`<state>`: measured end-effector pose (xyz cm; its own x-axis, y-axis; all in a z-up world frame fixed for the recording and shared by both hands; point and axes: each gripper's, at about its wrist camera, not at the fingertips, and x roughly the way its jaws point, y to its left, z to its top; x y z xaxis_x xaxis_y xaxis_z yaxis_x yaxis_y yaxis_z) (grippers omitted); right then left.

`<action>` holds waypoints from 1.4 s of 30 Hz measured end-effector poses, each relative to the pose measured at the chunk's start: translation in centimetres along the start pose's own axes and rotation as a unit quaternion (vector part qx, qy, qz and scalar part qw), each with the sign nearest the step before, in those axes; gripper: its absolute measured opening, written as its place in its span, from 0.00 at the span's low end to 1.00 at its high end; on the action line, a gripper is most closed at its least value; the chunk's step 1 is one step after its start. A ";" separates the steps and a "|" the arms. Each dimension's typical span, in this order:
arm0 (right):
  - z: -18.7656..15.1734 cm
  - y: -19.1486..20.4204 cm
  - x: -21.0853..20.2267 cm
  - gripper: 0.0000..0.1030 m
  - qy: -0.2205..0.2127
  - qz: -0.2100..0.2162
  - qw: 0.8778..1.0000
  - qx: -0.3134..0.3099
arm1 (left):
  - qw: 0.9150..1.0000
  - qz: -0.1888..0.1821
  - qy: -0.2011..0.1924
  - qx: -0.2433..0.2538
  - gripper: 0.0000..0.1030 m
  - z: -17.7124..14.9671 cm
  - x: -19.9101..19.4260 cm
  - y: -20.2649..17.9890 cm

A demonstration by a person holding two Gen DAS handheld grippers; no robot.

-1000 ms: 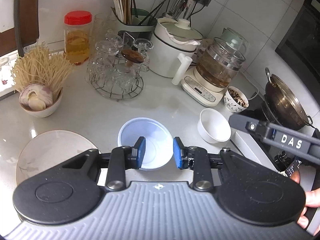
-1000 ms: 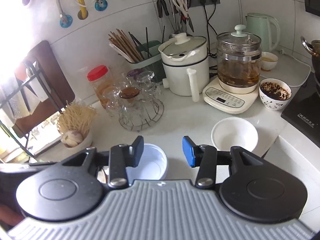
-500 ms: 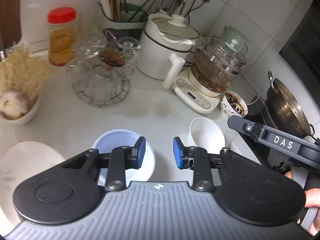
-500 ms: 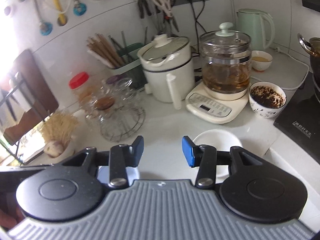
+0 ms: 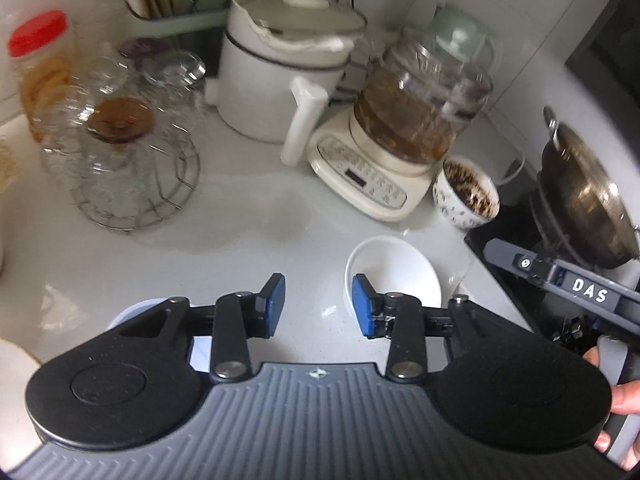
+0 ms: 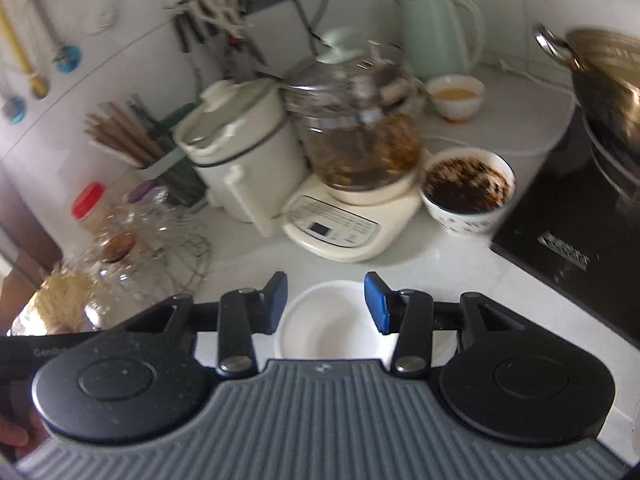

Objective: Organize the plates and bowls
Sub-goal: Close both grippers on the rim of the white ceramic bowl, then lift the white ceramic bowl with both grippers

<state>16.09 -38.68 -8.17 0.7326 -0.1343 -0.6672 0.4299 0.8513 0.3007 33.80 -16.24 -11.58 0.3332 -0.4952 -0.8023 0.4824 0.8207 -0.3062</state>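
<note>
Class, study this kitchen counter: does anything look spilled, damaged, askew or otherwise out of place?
Nothing looks spilled or broken. The white bowl sits upright and empty on the counter, and the patterned bowl keeps its dark contents inside. The counter is crowded with appliances, but all stand upright. Motion blur hides fine detail.

Empty white bowl upright on counter.

Two wrist views, angled down over the counter, close, both sharing white bowl (and kettle)

left tongs: just widened, empty | right tongs: parted, empty
</note>
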 end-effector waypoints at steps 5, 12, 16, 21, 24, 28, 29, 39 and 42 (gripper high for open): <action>0.4 -2.9 2.0 0.45 0.028 -0.002 0.999 0.034 | 1.000 -0.003 0.030 0.005 0.44 1.2 3.4 -1.1; 0.2 -5.7 6.1 0.44 0.099 0.011 0.993 0.069 | 0.997 -0.010 0.075 -0.005 0.44 1.6 8.1 -1.9; 0.0 -6.1 8.1 0.44 0.132 0.030 0.988 0.068 | 0.995 -0.015 0.094 -0.021 0.44 1.4 10.1 -1.8; 0.0 -6.5 9.8 0.37 0.158 0.048 0.984 0.060 | 0.993 -0.015 0.110 -0.034 0.37 1.2 12.1 -1.7; -0.1 -6.5 10.7 0.35 0.171 0.055 0.982 0.051 | 0.993 -0.012 0.113 -0.037 0.31 1.1 12.8 -1.8; -0.2 -6.5 11.5 0.28 0.182 0.056 0.981 0.041 | 0.993 -0.012 0.113 -0.042 0.17 0.9 13.2 -1.9; -0.2 -6.5 11.6 0.27 0.183 0.055 0.981 0.038 | 0.993 -0.009 0.112 -0.044 0.16 0.9 13.2 -1.9; -0.4 -6.7 12.2 0.12 0.194 0.065 0.979 0.023 | 0.993 0.002 0.105 -0.048 0.08 0.6 13.4 -2.0; -0.3 -6.5 12.2 0.09 0.190 0.066 0.979 0.019 | 0.994 0.006 0.101 -0.047 0.07 0.6 13.2 -2.1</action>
<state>22.01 -45.69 -18.47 0.5372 0.1794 -0.8242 0.3693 0.8284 0.4211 37.71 -24.66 -21.24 0.1649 -0.4263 -0.8894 0.3982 0.8538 -0.3354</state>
